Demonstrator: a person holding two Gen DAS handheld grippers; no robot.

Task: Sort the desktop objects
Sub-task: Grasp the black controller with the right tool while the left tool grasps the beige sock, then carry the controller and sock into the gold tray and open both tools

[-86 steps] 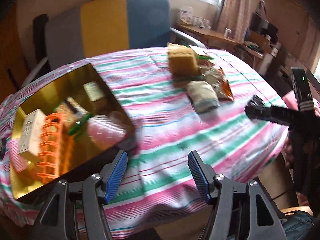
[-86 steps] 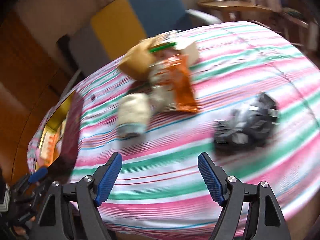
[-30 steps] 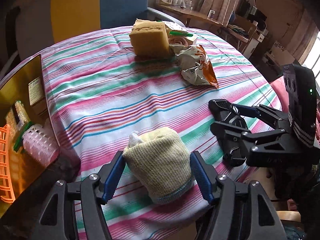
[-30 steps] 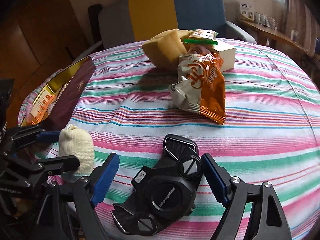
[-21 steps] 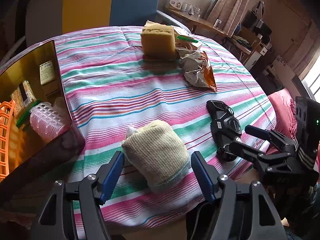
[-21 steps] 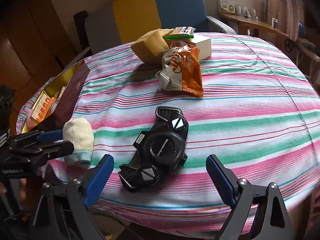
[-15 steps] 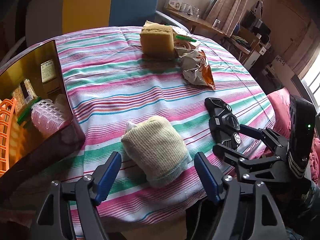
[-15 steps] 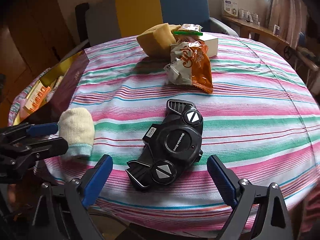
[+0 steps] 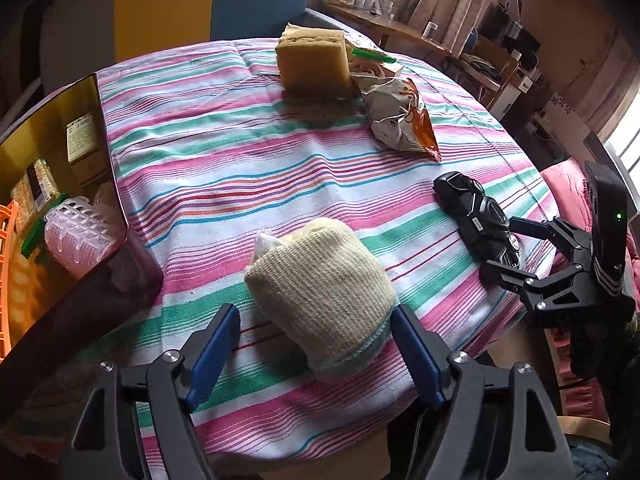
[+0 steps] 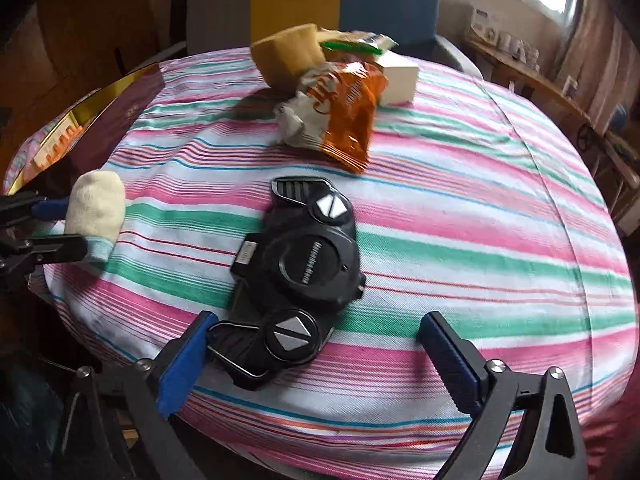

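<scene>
The rolled cream glove (image 9: 320, 292) lies on the striped tabletop (image 9: 240, 152) near its front edge, and I take it as the landmark. The left tool (image 9: 316, 344) stands wide open around the near end of the glove; the right pad seems just beside the cuff, the left pad is apart from it. Left of the glove is the open gold-lined box (image 9: 52, 152), with a pink plastic piece (image 9: 76, 232) and an orange piece inside. Right of the glove lies the black device (image 10: 296, 276). The right tool (image 10: 316, 356) is also wide open, with its near end between the two pads. Behind the glove, well apart, are the yellow sponge (image 9: 312, 58) and the orange snack bag (image 9: 400, 116).
</scene>
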